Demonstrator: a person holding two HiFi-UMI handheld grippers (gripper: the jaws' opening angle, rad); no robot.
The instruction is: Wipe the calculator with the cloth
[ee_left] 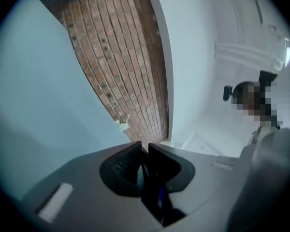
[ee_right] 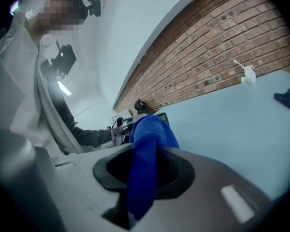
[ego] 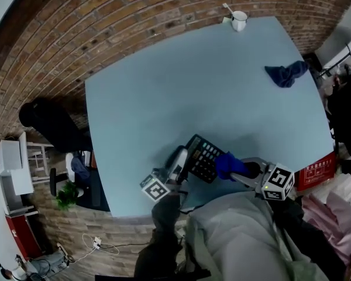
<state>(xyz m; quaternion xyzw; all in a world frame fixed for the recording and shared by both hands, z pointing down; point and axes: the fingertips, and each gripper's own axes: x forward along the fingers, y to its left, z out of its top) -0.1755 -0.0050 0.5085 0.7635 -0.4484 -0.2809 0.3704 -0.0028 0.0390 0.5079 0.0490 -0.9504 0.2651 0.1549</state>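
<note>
While the left gripper nips the calculator by its near-left edge, jaws almost pressed together on the thin body, the calculator sits tilted at the near edge of the table, keypad up. The right gripper is clamped on a fold of the bright blue cloth, which bunches out past its jaws right at the keypad's side (touching or just shy, I can't say). I'd wipe with that loose bunch, never the jaw tips, in light strokes along the key rows. An edge hold will probably pivot under pressure, so push toward the left grip. The darker cloth and the mug lie well apart.
</note>
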